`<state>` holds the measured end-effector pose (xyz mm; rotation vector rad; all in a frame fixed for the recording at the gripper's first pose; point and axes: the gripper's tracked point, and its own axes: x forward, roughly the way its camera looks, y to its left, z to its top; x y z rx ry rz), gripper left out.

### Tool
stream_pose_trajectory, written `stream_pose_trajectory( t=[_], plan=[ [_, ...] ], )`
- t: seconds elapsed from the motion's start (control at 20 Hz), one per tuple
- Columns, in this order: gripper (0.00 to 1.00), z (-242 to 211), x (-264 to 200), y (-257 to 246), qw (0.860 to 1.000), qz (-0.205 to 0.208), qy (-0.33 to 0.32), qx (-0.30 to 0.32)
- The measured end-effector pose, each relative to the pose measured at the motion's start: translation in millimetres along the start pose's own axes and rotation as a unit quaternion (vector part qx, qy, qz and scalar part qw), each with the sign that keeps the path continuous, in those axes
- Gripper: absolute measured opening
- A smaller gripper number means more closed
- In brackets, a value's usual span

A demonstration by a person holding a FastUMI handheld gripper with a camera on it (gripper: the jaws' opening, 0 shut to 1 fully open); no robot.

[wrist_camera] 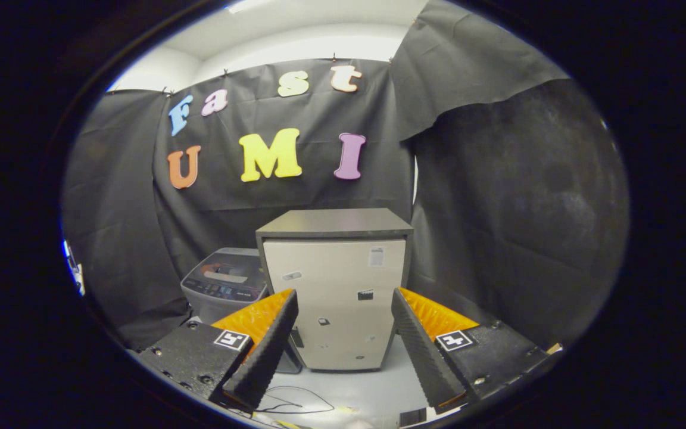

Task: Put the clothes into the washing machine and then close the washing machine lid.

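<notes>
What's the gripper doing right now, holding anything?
Gripper: open, holding nothing; fingers spread, pointing at the cabinet beyond them.

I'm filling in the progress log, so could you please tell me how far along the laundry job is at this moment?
Nothing looks done yet. The gripper is open and holds nothing, its fingers aimed at a cabinet standing beyond them. The washing machine sits beside and behind that cabinet, its lid down. No clothes can be seen. Left to do: fetch the clothes, open the lid, load them, close it.
</notes>
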<state>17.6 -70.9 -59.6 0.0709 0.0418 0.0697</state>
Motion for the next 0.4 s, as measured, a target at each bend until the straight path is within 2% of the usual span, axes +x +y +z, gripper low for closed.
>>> stream_pose_trajectory(
  t=[0.4],
  plan=[
    [0.99,-2,-10,-16,1.000,-0.015,0.004,0.000]
  ],
)
